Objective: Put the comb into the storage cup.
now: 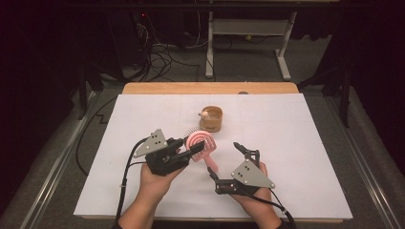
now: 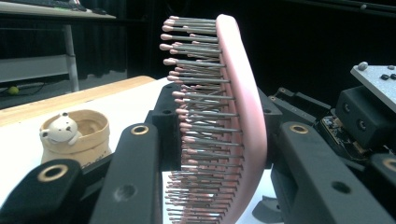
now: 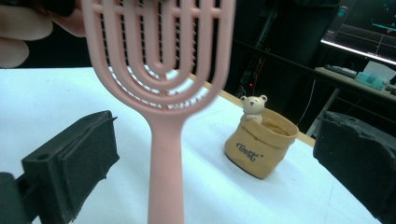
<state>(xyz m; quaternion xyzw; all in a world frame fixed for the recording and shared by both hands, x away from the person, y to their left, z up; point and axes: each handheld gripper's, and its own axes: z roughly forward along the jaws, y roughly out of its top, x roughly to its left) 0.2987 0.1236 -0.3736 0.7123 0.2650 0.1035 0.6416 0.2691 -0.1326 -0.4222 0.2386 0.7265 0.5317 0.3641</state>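
Pink plastic hairbrush (image 1: pixel 202 145) with a vented, looped-rib oval head and grey pink-tipped bristles (image 2: pixel 196 116) is sitting clamped by its head in the left tool (image 1: pixel 191 149), held clear above the white bench (image 1: pixel 296 143). In the left gripper view the head is standing on edge, bristles pointing left. Its straight pink handle (image 3: pixel 164 177) is angling down toward the near side and hanging between the right tool's (image 1: pixel 225 161) spread pads, touching neither. The brush is hovering just in front of the tan bag-shaped pot with a small bear figure (image 1: pixel 211 118).

"Best" on the tan pot (image 3: pixel 259 148)
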